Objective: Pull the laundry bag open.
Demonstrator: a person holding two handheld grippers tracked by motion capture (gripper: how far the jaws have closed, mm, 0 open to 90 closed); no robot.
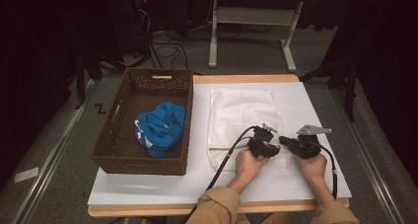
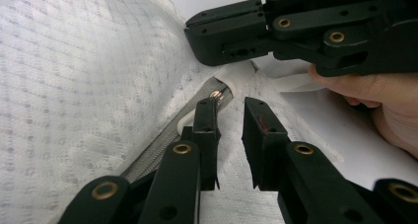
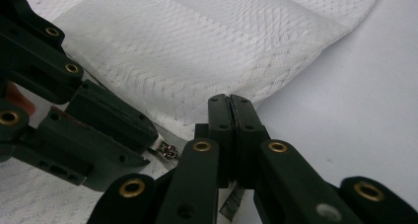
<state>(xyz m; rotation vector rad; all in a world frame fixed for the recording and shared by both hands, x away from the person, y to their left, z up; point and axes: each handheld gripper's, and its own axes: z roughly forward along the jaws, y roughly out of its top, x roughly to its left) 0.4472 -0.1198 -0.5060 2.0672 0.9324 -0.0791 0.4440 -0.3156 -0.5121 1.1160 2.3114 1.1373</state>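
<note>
Here the right gripper [image 3: 230, 103] is pinching the mesh bag's [image 1: 241, 110] zipper end taut, letting the spread left gripper [image 2: 231, 108] straddle the zipper pull [image 2: 217, 93] just ahead.

On the tabletop [image 1: 148, 184] my basket [image 1: 118, 150] sits at the left with a cloth [image 1: 160, 128] in it. The mesh bag [image 1: 241, 108] lies flat to its right. My left hand-held gripper [image 1: 270, 146] and right hand-held gripper [image 1: 285, 141] meet at the bag's near edge, by its zipper [image 2: 162, 147]

Basket [image 1: 148, 120] probably blocking left side
</note>
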